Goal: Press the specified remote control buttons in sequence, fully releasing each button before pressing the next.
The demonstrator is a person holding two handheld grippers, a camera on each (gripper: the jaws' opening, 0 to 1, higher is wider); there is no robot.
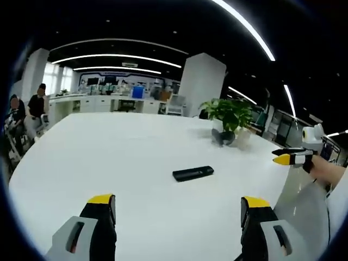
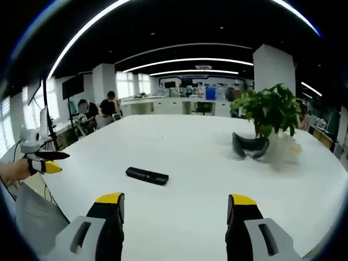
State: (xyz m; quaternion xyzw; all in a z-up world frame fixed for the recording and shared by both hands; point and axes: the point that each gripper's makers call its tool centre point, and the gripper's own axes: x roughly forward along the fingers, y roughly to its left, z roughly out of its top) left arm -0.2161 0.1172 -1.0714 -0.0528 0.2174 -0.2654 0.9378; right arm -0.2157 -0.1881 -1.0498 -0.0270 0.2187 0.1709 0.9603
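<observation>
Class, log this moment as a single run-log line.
remote control flat on white table, untouched | left gripper open, raised | right gripper open, raised | potted plant behind remote

Remote control black, frame centre, on plain white table. Left gripper black, yellow tips (grey housing), bottom. Plant green, right of frame, beside dark goggles.

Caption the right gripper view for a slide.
Right gripper, jaws open, hovers above a white table facing the black remote; potted plant behind.
</observation>
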